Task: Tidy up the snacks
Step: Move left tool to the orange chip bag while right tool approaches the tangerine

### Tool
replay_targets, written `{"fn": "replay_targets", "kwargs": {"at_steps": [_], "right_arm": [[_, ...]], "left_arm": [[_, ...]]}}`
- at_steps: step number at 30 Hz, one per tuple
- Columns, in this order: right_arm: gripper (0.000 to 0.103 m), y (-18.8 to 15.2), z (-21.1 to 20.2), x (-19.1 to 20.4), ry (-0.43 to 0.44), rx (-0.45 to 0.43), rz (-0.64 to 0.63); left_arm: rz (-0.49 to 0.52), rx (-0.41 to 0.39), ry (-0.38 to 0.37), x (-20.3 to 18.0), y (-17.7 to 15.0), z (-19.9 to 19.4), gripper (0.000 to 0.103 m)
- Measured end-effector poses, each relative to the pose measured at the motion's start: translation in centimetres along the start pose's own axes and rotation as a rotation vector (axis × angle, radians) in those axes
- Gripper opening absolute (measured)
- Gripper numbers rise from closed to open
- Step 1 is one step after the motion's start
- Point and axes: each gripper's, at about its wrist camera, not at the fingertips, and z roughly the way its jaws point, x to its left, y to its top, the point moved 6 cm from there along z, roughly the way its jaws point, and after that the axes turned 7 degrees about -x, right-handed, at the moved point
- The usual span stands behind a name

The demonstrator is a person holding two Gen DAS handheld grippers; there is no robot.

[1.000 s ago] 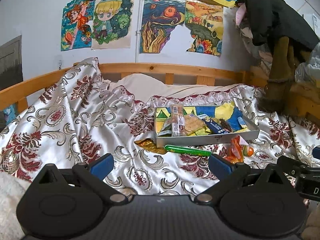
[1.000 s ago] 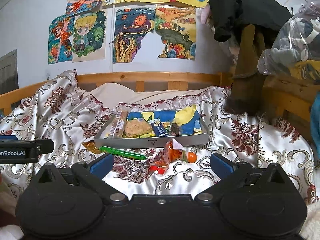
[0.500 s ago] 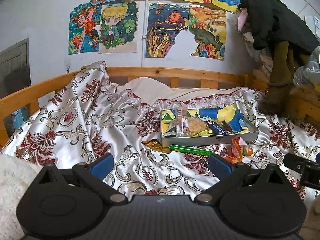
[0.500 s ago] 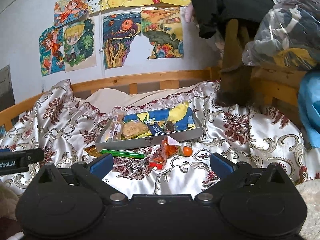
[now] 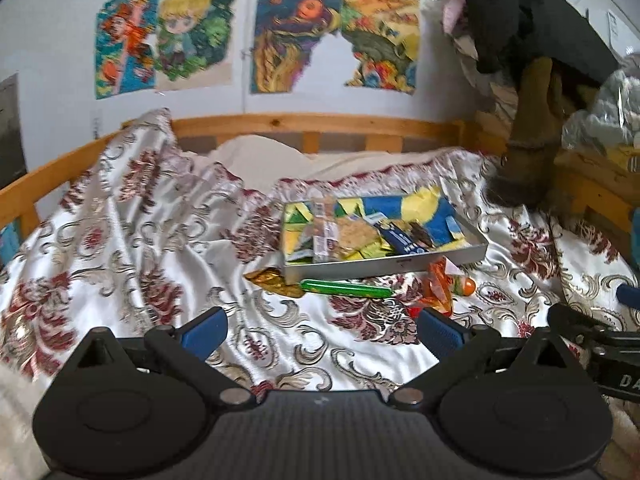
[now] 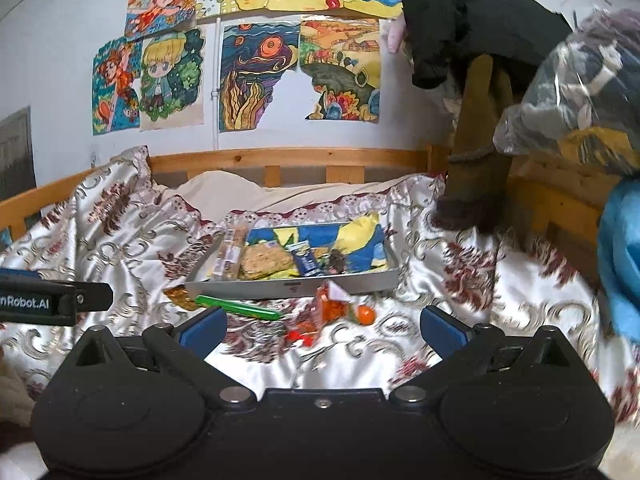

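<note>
A grey metal tray (image 5: 400,266) (image 6: 360,282) sits on the bed and holds several snack packets, among them a cracker pack (image 6: 262,260) and a dark blue bar (image 6: 306,264). In front of it lie a green stick packet (image 5: 346,289) (image 6: 238,307), a gold wrapper (image 5: 272,280), an orange packet (image 5: 440,286) (image 6: 332,304) and a small orange ball (image 5: 466,286) (image 6: 366,315). My left gripper (image 5: 320,330) and right gripper (image 6: 322,330) are both open and empty, well short of the snacks.
A floral satin bedspread (image 5: 160,240) covers the bed, with a wooden rail (image 5: 320,124) behind. Clothes and a bag pile at the right (image 6: 560,100). A blue item (image 6: 620,260) lies at the far right. Each gripper's body shows at the other view's edge.
Both grippers have shifted their view slightly, the right swinging back left and a little closer to the tray. Both stay open; no snack has moved.
</note>
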Motion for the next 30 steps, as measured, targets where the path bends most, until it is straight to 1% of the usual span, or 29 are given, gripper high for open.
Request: {"fn": "replay_targets", "kwargs": {"at_steps": [3,7,10,13,15,17,21,23,25,28,30], "right_arm": [[0.102,0.4,1.5,-1.4,-0.007,0.020,-0.005],[0.102,0.7,4.6,-3.4,-0.007,0.070,0.040],[0.102,0.7,7.6,-5.2,-0.022,0.125,0.103],[0.102,0.5,11.3,-6.8,-0.007,0.206,0.180],[0.102,0.4,13.6,-7.5,0.006,0.237,0.177],[0.102,0.4,15.8,-7.9,0.001,0.252,0.136],[0.102,0.0,19.4,-8.3,0.042,0.273,0.059],[0.102,-0.5,20.6,-8.5,0.059,0.300,0.005],[0.102,-1.4,21.5,-8.5,0.079,0.343,-0.075],[0.102,-3.0,22.4,-8.5,0.065,0.362,-0.242],[0.102,-4.0,22.9,-8.3,0.070,0.377,-0.317]], "left_arm": [[0.006,0.033,-0.025,-0.9,0.0,2.5,0.103],[-0.024,0.075,-0.070,-2.3,-0.3,6.5,0.103],[-0.055,0.102,-0.099,-3.3,-0.7,9.7,0.103],[-0.087,0.119,-0.122,-4.3,-1.1,12.7,0.103],[-0.108,0.121,-0.135,-4.8,-1.4,14.5,0.103],[-0.113,0.114,-0.149,-5.3,-1.7,16.2,0.103],[-0.101,0.107,-0.179,-6.6,-2.3,19.0,0.103],[-0.078,0.104,-0.201,-7.3,-2.6,20.0,0.103],[-0.073,0.088,-0.226,-7.9,-2.7,20.7,0.103],[-0.060,0.093,-0.267,-8.8,-2.8,22.0,0.103],[-0.056,0.099,-0.292,-9.4,-2.7,22.9,0.102]]}}
